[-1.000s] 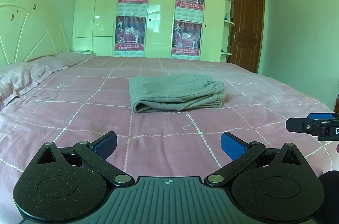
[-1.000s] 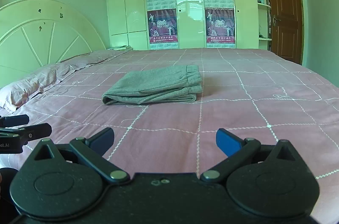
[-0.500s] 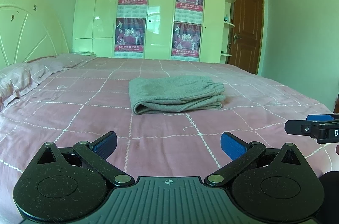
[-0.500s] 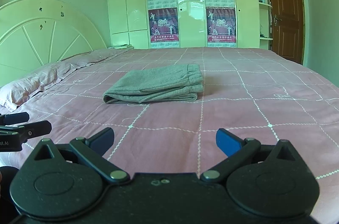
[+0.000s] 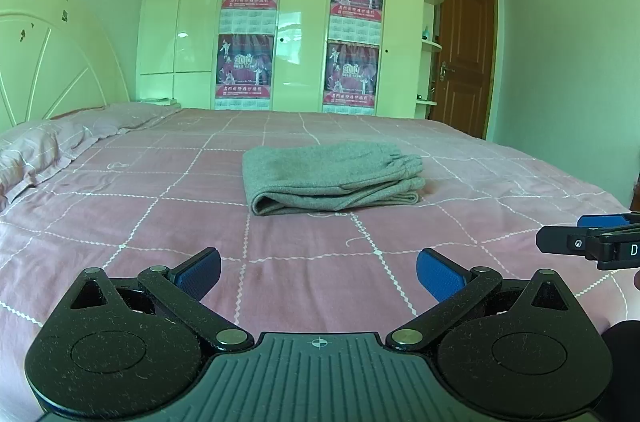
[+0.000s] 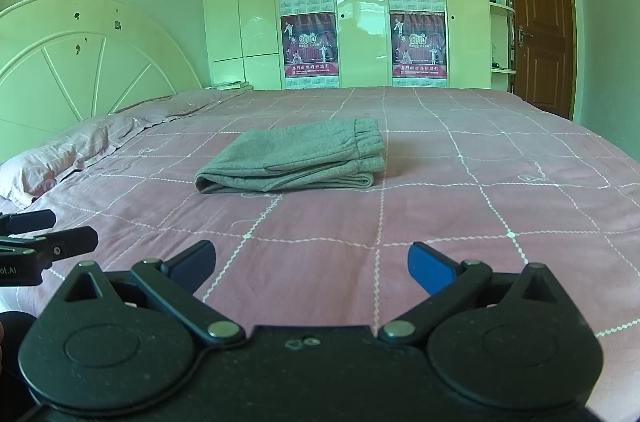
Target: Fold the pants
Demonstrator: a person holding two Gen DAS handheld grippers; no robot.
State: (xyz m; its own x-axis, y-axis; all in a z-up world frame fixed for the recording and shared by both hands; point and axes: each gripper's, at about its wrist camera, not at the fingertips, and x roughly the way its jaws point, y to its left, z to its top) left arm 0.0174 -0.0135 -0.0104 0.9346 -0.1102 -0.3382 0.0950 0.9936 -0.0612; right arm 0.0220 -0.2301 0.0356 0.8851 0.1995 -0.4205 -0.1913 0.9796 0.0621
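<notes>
Grey pants (image 5: 332,178) (image 6: 296,158) lie folded into a compact stack in the middle of the pink checked bed (image 5: 120,222) (image 6: 500,206), waistband to the right. My left gripper (image 5: 318,272) is open and empty, held low over the bed well in front of the pants. My right gripper (image 6: 310,266) is open too, with nothing between its blue pads, at about the same distance from the stack. Each gripper shows in the other's view: the right gripper (image 5: 588,242) at the right edge, the left gripper (image 6: 44,238) at the left edge.
Pink pillows (image 5: 36,150) (image 6: 52,162) lie at the left under a white round headboard (image 6: 80,62). White wardrobes with posters (image 5: 248,30) stand behind the bed. A brown door (image 5: 464,54) is at the back right.
Both views have dropped and tilted slightly, so the pants sit a little lower in frame. The pants have not moved and both grippers stay open.
</notes>
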